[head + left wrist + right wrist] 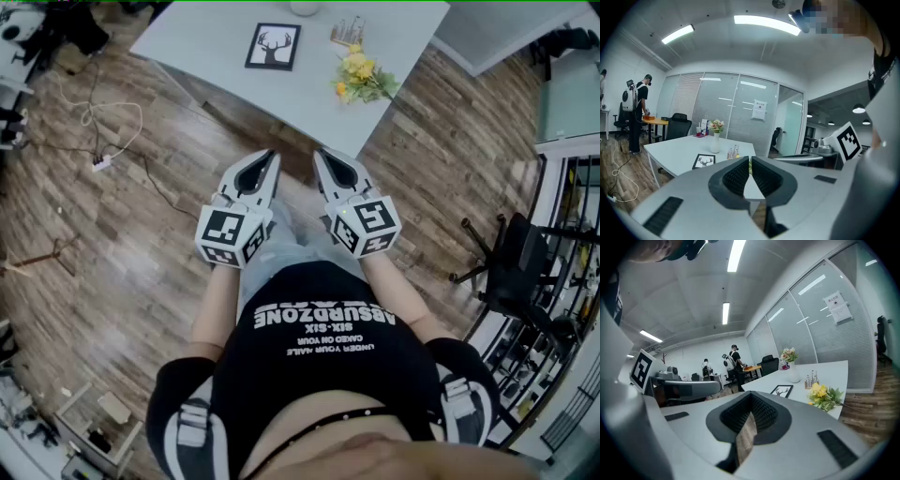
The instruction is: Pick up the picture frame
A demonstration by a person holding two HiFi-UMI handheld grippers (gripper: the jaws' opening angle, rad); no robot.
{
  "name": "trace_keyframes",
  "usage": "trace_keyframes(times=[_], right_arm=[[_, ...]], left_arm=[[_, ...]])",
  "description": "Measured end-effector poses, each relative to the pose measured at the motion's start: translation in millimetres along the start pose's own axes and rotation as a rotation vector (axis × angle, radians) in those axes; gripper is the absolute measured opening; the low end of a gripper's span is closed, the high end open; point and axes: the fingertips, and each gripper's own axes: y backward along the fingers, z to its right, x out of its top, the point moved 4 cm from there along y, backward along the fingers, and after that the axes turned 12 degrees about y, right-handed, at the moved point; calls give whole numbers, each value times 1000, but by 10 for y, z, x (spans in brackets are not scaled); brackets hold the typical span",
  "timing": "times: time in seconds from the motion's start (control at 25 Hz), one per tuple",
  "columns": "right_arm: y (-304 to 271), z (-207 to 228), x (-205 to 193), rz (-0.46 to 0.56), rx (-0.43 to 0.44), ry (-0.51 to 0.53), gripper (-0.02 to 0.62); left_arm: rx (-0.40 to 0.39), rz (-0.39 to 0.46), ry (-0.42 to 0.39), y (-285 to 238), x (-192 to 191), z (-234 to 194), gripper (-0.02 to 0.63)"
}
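The picture frame [273, 46], black-edged with a deer head print, lies flat on the white table [216, 42] ahead of me. The same frame [704, 161] shows in the left gripper view, and the frame [782, 390] lies far off in the right gripper view. My left gripper [272, 156] and right gripper [320, 154] hang side by side over the wooden floor, short of the table's near corner. Both are shut with nothing between the jaws, well apart from the frame.
Yellow flowers [361, 78] lie on the table right of the frame, with a small ornament [347, 34] behind them. A white vase with flowers [716, 137] stands further back. A black office chair [511, 262] is at right, cables [98, 131] on the floor at left. People [636, 112] stand at a distant desk.
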Motion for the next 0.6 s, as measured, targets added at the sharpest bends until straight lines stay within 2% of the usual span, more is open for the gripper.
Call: trace_keyframes(times=[0.32, 0.6], right_arm=[[-155, -59, 24, -2, 1, -7, 15], [-687, -43, 89, -33, -26, 0, 15]], left_arm=[[-14, 11, 2, -21, 92, -139, 32], [-27, 8, 22, -191, 304, -695, 32]])
